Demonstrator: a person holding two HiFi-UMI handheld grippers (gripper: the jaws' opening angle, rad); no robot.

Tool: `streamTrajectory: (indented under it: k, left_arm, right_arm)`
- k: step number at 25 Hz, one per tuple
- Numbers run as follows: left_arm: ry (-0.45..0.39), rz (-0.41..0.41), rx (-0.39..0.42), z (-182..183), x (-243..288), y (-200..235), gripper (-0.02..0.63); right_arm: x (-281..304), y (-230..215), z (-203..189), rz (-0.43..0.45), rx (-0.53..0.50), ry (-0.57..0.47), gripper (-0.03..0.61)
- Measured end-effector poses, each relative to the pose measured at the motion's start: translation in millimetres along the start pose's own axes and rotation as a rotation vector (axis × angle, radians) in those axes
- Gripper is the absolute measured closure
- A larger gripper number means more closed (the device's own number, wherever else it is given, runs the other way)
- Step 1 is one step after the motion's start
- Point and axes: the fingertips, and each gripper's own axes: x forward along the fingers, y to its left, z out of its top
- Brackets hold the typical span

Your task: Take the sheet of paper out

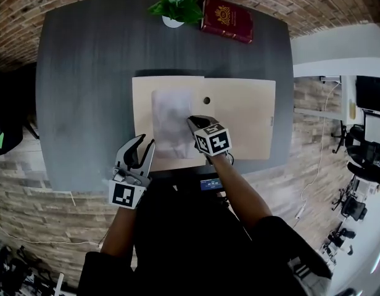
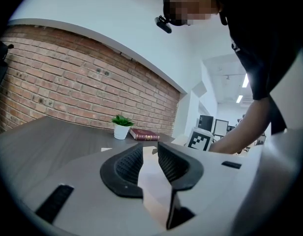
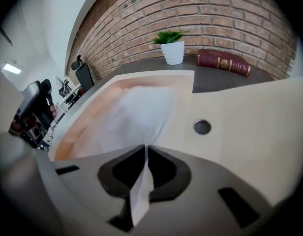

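Right now the sheet of paper (image 1: 171, 122) lies in the left half of the tan folder (image 1: 239, 122), approx. mid-table. Its near edge is pinched by the right gripper (image 1: 193, 119). In the right gripper view the jaws are pressed together w/ a white strip of the sheet trapped between them. That grip is prob. taken at the near edge so the sheet can be drawn toward the near side, out of the folder.

The left gripper (image 1: 147, 140) is held at the folder's near-left corner. Its jaws are seen apart in the left gripper view, w/ tan folder showing in the gap and nothing clamped. It is likely kept there to steady the folder vs. the pull; actual contact can't be confirmed. The folder is laid flat and square to the near edge of the table (image 1: 85, 73), which suits a straight pull.

Count:
- 1 sheet, 1 folder, 2 grippers
- 1 round stud or hole (image 1: 206, 100) on the folder
- 1 potted plant (image 1: 176, 5) and 1 red book (image 1: 227, 18), side by side at the far edge, well apart from the work
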Motion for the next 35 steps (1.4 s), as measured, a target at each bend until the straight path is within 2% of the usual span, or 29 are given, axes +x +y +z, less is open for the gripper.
streamTrajectory:
  k: [2,10,17,26,31,35]
  left_arm:
    - [0.001,0.003,-0.003,-1,-1,0,0.528]
    - [-0.003,0.029,-0.007,0,-6,4,0.528]
    - [-0.029,0.031,0.026,8,0,-6,0.528]
    - [-0.028,0.016,0.037,10,18,-39,0.528]
    - [-0.038,-0.023,0.062,17,34,-69,0.528]
    - [-0.042,-0.031,0.079,22,46,-89,0.528]
  right_arm:
    - [0,-3,0,-0.007,-0.021,0.004,0.567]
    - [-10,-11,0,0.009,0.005,-0.031,0.574]
    - [-37,-44,-5,-0.015,0.042,-0.061,0.574]
    - [-83,-85,-19,-0.039,0.08,-0.124,0.575]
    - [-107,-108,-27,-0.045,0.105,-0.164,0.575]
    - [-128,-119,-29,-0.015,0.127,-0.204,0.575]
